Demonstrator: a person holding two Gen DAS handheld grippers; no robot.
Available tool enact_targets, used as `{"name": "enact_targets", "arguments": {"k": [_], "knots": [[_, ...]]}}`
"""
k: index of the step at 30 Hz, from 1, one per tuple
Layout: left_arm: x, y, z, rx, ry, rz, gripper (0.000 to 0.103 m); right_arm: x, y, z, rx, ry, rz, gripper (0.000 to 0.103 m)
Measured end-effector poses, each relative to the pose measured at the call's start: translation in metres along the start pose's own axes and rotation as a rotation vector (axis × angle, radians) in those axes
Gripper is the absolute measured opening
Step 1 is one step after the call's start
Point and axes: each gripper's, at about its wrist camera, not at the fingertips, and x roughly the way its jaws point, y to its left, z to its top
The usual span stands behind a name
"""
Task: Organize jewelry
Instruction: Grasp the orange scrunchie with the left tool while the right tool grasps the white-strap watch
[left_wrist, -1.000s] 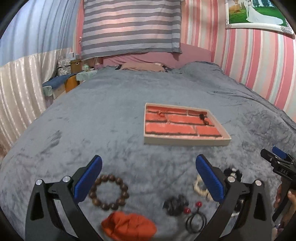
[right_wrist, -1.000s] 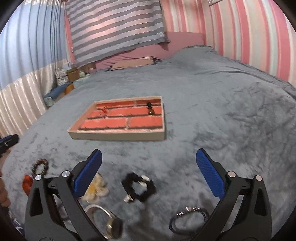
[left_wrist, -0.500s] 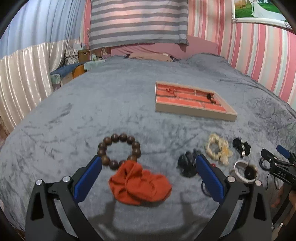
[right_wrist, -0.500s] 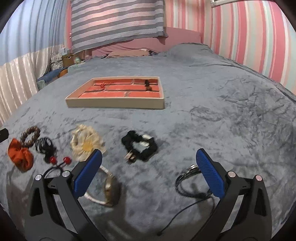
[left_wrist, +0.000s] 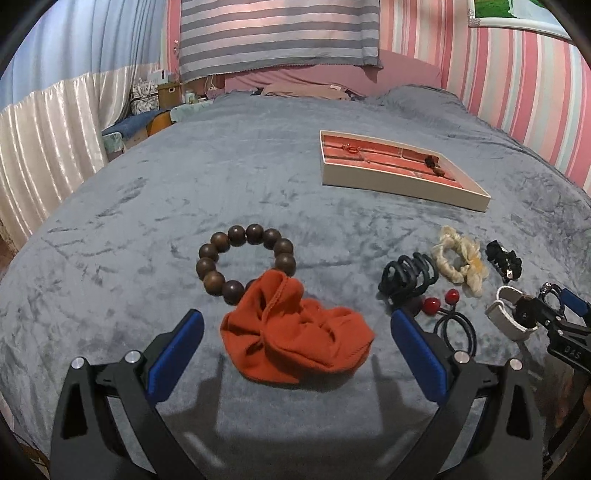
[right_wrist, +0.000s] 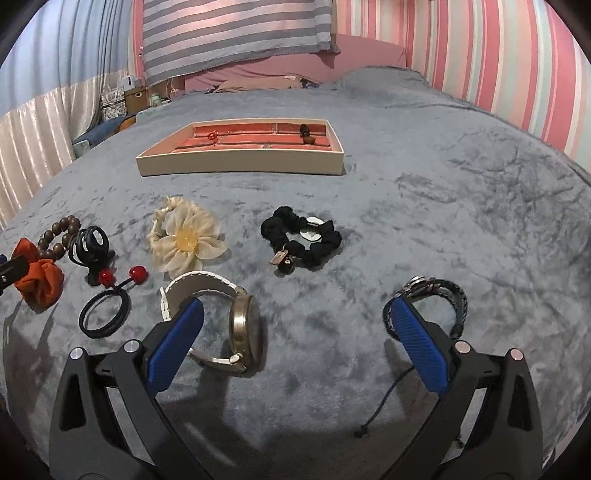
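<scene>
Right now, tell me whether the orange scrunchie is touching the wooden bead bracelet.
Touching. The left wrist view shows the orange scrunchie lying over the near edge of the wooden bead bracelet, hiding part of the ring, with no blanket visible between them.

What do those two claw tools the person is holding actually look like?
Both look alike: the left gripper and right gripper are black plastic frames with triangular cut-outs and silver screw heads. Each has two fingers faced with ribbed blue pads. From the left view, the right one's side carries small pale lettering.
</scene>
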Motion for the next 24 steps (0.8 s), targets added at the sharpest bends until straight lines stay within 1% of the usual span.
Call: {"name": "enact_targets", "arguments": {"k": [4,7,9,13,15,16,18,22,24], "knots": [[0.009,0.004,0.000,-0.018,0.020,-0.015,0.099,0.004,0.006,-0.001,-0.022,0.014,-0.001,0.098],[0.014,0.005,0.001,-0.014,0.035,-0.012,0.099,0.010,0.008,-0.002,-0.022,0.037,-0.002,0.091],[0.017,0.004,0.002,-0.008,0.041,-0.024,0.098,0.013,0.009,-0.002,-0.018,0.050,0.000,0.083],[0.023,0.004,0.002,-0.005,0.050,-0.038,0.096,0.020,0.013,-0.004,-0.030,0.075,0.003,0.072],[0.027,0.005,0.000,-0.006,0.066,-0.046,0.086,0.022,0.014,-0.006,-0.026,0.082,0.014,0.065],[0.029,0.005,-0.002,-0.006,0.074,-0.052,0.084,0.022,0.014,-0.006,-0.026,0.084,0.018,0.063],[0.031,0.005,-0.004,-0.004,0.081,-0.060,0.077,0.025,0.014,-0.006,-0.023,0.093,0.026,0.055],[0.034,0.006,-0.005,-0.010,0.085,-0.075,0.070,0.026,0.015,-0.006,-0.018,0.101,0.052,0.047],[0.036,0.006,-0.005,-0.007,0.090,-0.073,0.065,0.025,0.016,-0.006,-0.019,0.102,0.059,0.041]]}}
